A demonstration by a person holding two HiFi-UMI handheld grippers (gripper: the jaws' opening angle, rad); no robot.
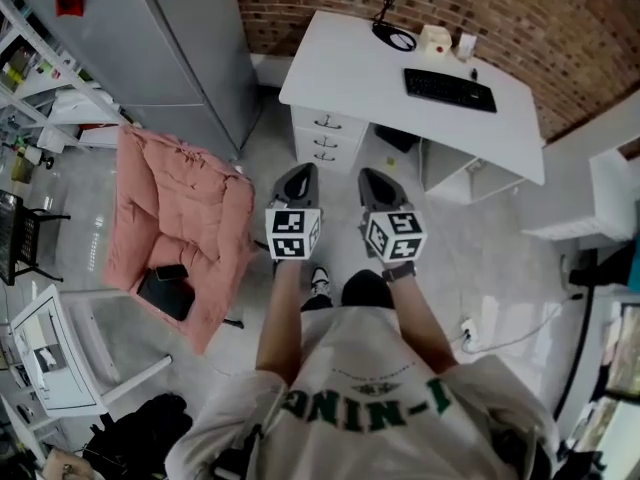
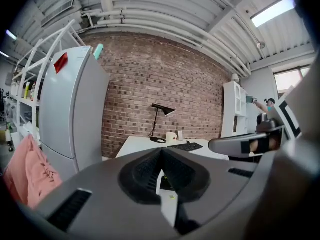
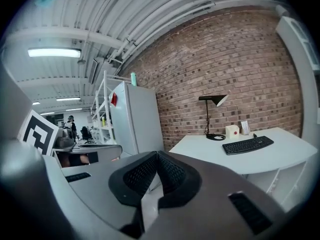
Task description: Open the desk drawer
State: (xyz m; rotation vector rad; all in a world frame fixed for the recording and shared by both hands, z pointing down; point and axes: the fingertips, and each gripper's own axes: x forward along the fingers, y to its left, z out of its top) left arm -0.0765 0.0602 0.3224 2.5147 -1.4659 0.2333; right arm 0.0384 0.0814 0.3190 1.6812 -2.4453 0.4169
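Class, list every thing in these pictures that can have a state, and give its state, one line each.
desk drawers, all three closed.
left gripper, shut, nothing between its jaws.
right gripper, shut, nothing between its jaws.
fridge, doors closed.
desk lamp, looks unlit.
pink armchair, nobody sitting in it.

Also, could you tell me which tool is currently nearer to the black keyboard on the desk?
Right. The right tool sits below and left of the keyboard in the head view; the left tool is further left.
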